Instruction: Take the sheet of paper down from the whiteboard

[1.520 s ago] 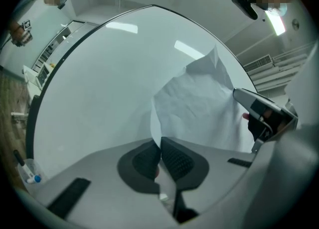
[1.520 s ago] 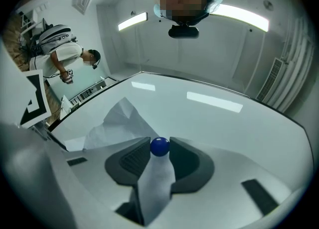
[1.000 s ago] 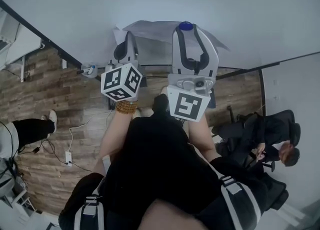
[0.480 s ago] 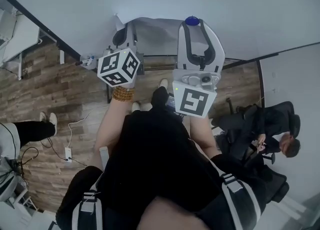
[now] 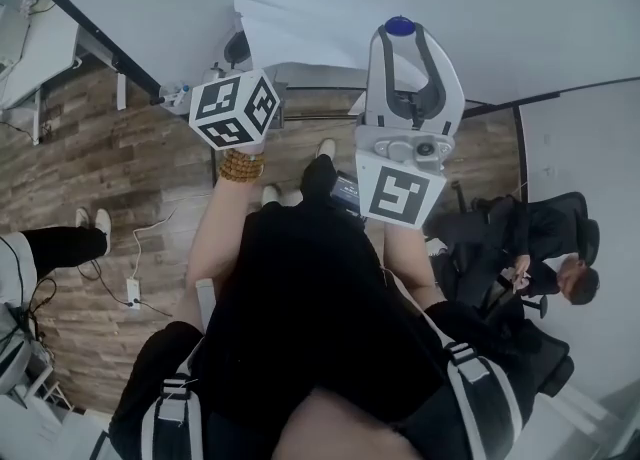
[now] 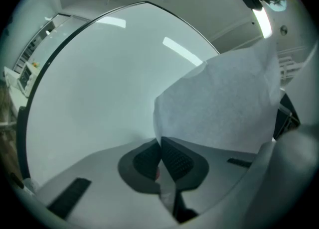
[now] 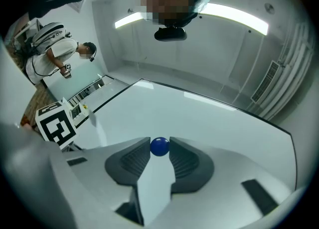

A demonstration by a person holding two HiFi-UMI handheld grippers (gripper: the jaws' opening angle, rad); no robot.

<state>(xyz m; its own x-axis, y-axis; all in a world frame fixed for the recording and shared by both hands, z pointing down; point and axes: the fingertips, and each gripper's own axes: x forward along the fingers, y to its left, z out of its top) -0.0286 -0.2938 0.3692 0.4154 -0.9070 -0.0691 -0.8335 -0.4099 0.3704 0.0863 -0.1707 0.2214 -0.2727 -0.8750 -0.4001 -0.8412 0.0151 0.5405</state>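
no words, numbers or brand names can be read anywhere in these views. the only signs are black-and-white square markers. the left cube (image 5: 235, 108), part of the left gripper (image 5: 240, 45), turns two marker faces toward the head camera. one of its faces shows again at the left edge of the right gripper view. the right cube (image 5: 400, 195), part of the right gripper (image 5: 402, 33), shows one marker face in the head view. all of these are block patterns, not letters or digits.
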